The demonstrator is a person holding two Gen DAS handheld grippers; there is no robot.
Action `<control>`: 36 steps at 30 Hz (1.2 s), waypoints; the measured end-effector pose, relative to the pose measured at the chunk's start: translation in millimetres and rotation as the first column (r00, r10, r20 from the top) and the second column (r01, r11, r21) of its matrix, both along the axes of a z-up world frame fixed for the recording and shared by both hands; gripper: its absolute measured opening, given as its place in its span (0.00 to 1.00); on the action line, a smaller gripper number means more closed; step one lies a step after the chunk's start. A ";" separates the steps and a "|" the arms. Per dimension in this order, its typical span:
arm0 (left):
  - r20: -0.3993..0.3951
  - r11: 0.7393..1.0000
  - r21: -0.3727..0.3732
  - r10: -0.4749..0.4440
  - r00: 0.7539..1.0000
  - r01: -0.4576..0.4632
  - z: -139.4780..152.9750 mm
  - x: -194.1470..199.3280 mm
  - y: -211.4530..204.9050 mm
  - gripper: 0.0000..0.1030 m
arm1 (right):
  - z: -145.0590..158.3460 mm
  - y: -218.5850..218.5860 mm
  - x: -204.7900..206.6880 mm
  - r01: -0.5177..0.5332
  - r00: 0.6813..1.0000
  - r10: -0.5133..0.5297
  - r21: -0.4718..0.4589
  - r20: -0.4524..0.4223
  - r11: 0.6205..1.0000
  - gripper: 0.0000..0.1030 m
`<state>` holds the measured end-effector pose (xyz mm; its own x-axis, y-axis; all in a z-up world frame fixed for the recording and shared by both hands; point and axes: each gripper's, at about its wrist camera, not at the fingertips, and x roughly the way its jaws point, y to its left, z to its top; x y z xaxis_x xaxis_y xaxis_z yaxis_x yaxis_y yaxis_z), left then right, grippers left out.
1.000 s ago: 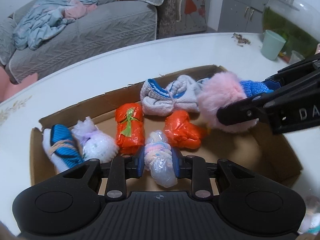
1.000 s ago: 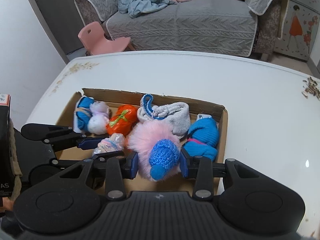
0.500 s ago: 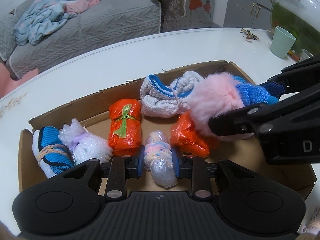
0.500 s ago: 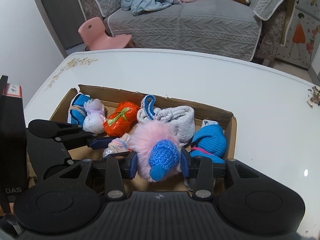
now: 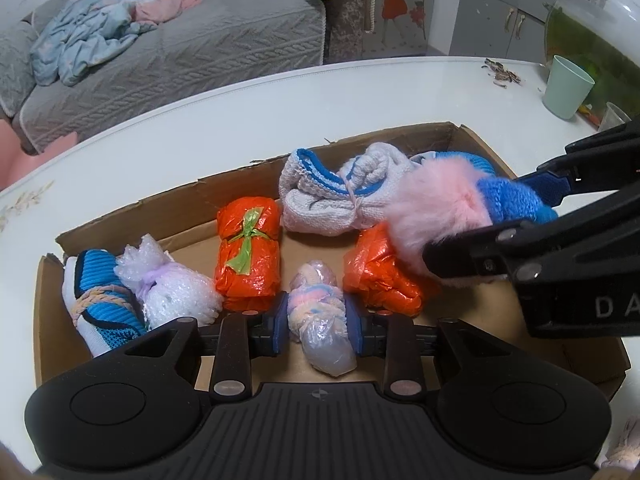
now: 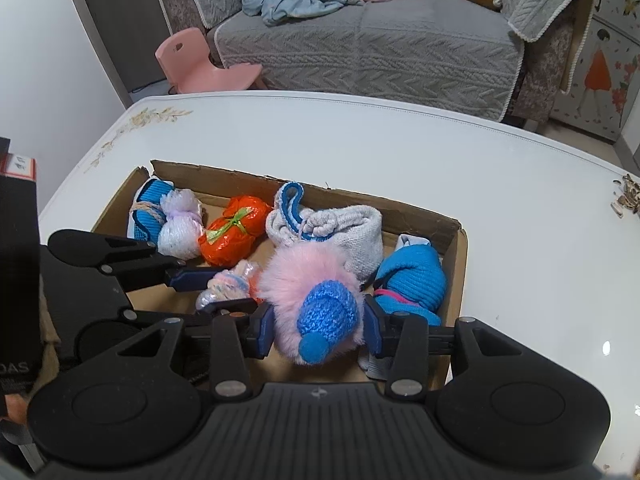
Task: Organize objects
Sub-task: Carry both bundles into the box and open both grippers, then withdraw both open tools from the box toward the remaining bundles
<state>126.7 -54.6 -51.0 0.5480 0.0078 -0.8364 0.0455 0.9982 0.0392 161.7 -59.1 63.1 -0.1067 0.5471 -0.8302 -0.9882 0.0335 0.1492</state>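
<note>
Where bundles crowd, box walls.

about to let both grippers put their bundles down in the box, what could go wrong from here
The right gripper holds the pink fluffy bundle above an orange wrapped bundle; released there, it may land on top rather than on the floor of the cardboard box.

The left gripper holds the plastic-wrapped bundle close beside the right gripper's fingers, so the two could collide.
</note>
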 end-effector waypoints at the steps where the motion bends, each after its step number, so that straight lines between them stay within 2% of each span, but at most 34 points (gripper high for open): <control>1: -0.002 1.000 0.002 0.000 1.000 0.000 -0.2 0.1 -0.1 0.40 | -1.0 -0.1 0.0 0.000 1.000 0.000 -0.001 -0.001 1.000 0.41; 3: -0.003 1.000 0.002 0.000 1.000 0.000 0.2 -0.1 0.0 0.42 | -0.5 -0.8 0.1 -0.002 1.000 0.002 0.001 -0.002 1.000 0.42; 4: -0.003 1.000 0.002 0.001 1.000 -0.001 0.6 -0.3 0.2 0.46 | 0.1 -1.7 0.4 -0.002 1.000 0.002 0.004 -0.001 1.000 0.43; 7: 0.005 1.000 -0.002 0.008 1.000 -0.008 2.5 -2.5 1.2 0.56 | 2.3 -3.7 3.5 0.004 1.000 -0.004 0.009 -0.012 1.000 0.56; 16: 0.020 1.000 -0.004 -0.008 1.000 0.008 12.9 -16.9 -6.2 0.75 | 8.9 -12.7 1.6 -0.004 1.000 0.004 0.020 -0.002 1.000 0.57; 23: 0.037 1.000 -0.022 -0.003 0.999 0.004 28.5 -38.6 -0.9 0.76 | 17.6 -24.6 1.0 -0.006 1.000 0.006 0.036 -0.006 0.999 0.59; 32: 0.074 0.998 -0.057 0.027 0.997 -0.023 53.3 -84.7 18.2 0.79 | 27.5 -48.6 -7.4 -0.035 0.999 0.035 0.052 0.010 0.998 0.61; 36: 0.075 0.992 -0.107 0.070 0.995 -0.062 58.4 -103.1 28.1 0.79 | 30.6 -55.2 -17.4 -0.056 0.998 0.053 0.057 0.039 0.997 0.61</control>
